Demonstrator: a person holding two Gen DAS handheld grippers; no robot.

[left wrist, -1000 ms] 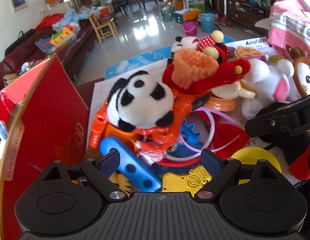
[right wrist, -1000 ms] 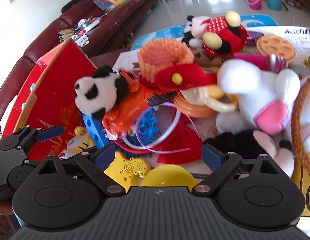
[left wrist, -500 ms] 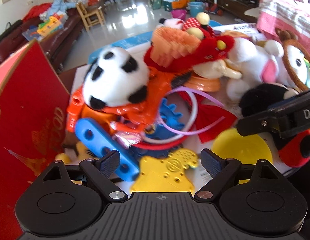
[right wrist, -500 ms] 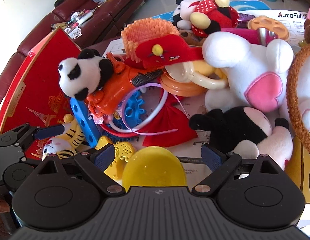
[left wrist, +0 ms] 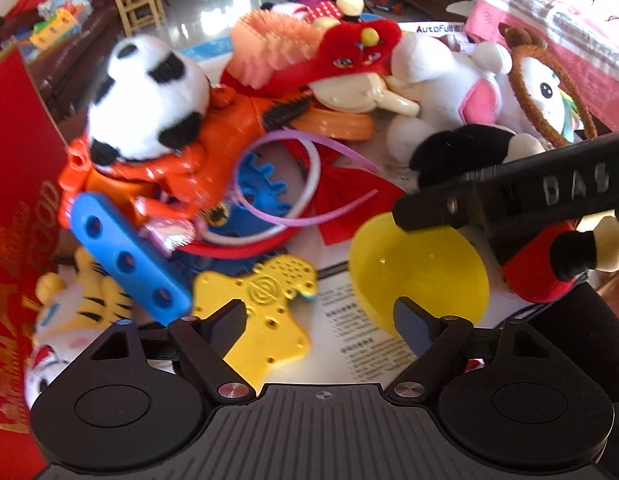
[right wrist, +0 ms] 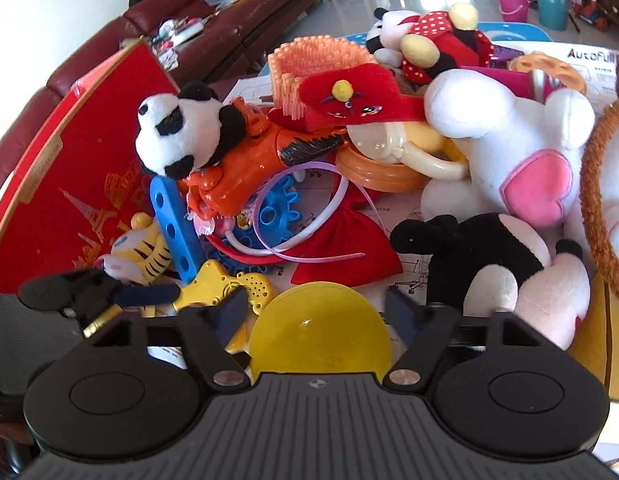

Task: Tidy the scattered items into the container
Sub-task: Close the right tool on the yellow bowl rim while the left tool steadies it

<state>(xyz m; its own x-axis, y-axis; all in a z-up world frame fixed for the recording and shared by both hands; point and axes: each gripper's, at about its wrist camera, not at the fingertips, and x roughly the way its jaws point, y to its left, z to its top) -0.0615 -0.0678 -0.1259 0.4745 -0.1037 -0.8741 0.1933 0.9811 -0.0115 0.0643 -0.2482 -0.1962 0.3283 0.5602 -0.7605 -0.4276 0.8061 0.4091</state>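
Note:
A red box [right wrist: 73,184] with gold print stands open at the left; it also shows in the left wrist view [left wrist: 17,208]. A heap of toys lies beside it: a panda plush [left wrist: 145,96], an orange toy [left wrist: 213,140], a blue holed bar [left wrist: 129,252], a yellow flat toy [left wrist: 265,304] and a yellow bowl [left wrist: 421,268]. My left gripper [left wrist: 321,320] is open, its fingers astride the yellow flat toy's right edge. My right gripper [right wrist: 315,312] is open with the yellow bowl [right wrist: 319,332] between its fingers, untouched.
A tiger plush [left wrist: 73,304] lies by the box. A white plush [right wrist: 505,148], a black-and-white plush [right wrist: 489,256], a red bow [right wrist: 349,236], a pink headband [right wrist: 309,216] and an orange ring [right wrist: 373,172] crowd the paper-covered table. A sofa [right wrist: 213,32] stands behind.
Both grippers have moved down and closer to the table. The yellow bowl now sits between the right gripper's fingers, and the yellow flat toy is nearer the left gripper.

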